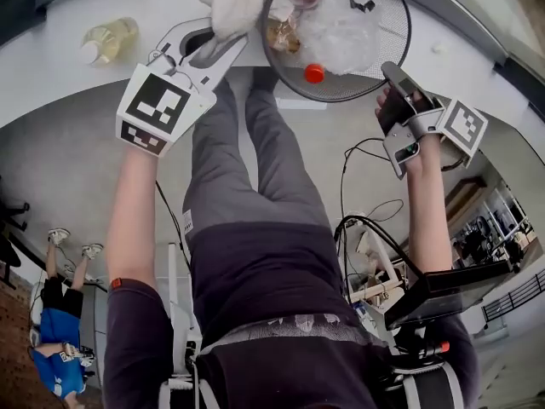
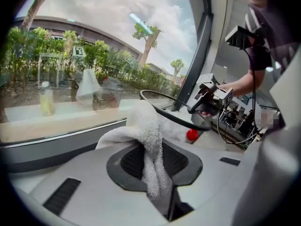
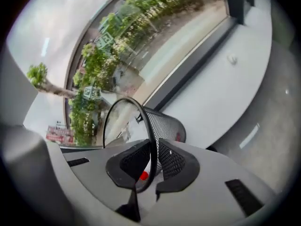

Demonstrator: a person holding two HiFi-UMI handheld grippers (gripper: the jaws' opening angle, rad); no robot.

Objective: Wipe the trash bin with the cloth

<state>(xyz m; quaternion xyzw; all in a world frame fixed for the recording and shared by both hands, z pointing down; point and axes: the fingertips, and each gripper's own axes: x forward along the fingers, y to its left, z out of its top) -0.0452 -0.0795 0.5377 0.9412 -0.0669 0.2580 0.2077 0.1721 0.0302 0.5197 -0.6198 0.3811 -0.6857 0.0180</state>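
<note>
Wiping step: left gripper pinches the cloth, which touches the far-left rim of the trash bin. Right gripper is clamped on the near-right rim. I'd hold that rim firmly so the bin can't tip, then drag the cloth steadily along it.

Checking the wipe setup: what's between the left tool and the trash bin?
The white cloth, clamped in the left tool, fills the stretch to the mesh trash bin's rim; left gripper view shows it.
</note>
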